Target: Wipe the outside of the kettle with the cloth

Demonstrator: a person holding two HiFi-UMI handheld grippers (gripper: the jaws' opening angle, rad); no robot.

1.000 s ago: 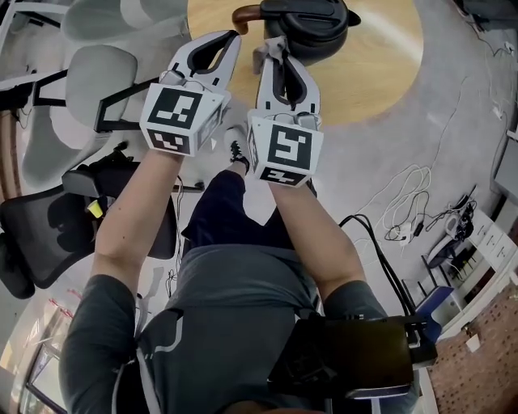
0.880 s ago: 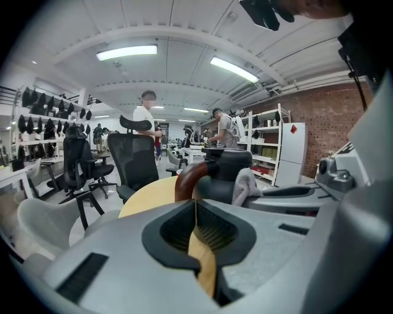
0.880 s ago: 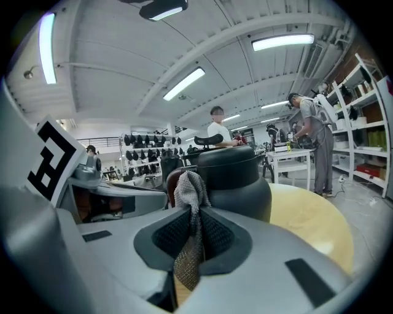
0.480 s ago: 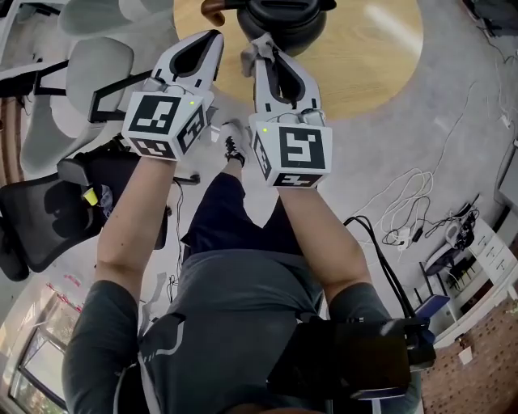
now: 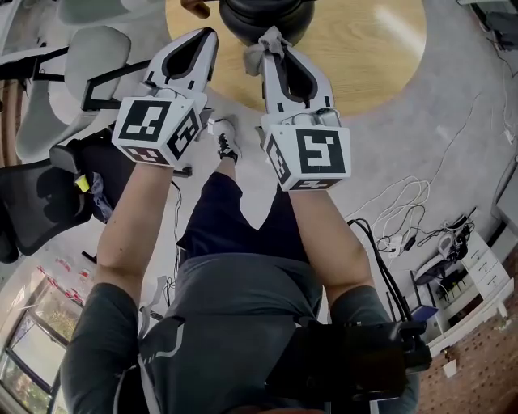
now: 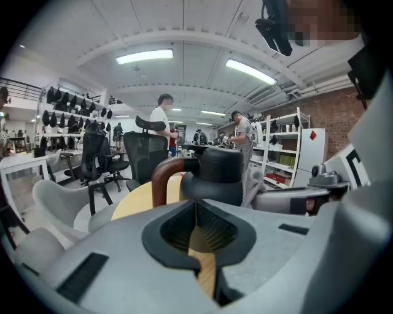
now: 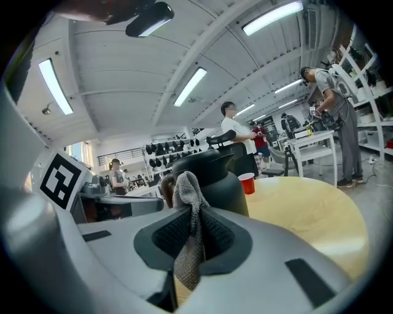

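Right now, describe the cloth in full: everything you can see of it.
The cloth is a small grey rag with a coarse, mesh-like weave, bunched and limp. The right gripper has its jaws closed on its middle: a crumpled tuft stands up past the tips and a narrow tail hangs down between the pads. It is held above the round wooden table, just before the dark kettle; whether the tuft touches the kettle cannot be told.

On the round pale wooden table (image 5: 380, 48): one black kettle with a brown handle (image 5: 261, 16), one red plastic cup (image 7: 247, 183). At its edge: one grey woven cloth (image 7: 186, 187), two grippers: left gripper (image 5: 210, 34), right gripper (image 5: 273, 47).
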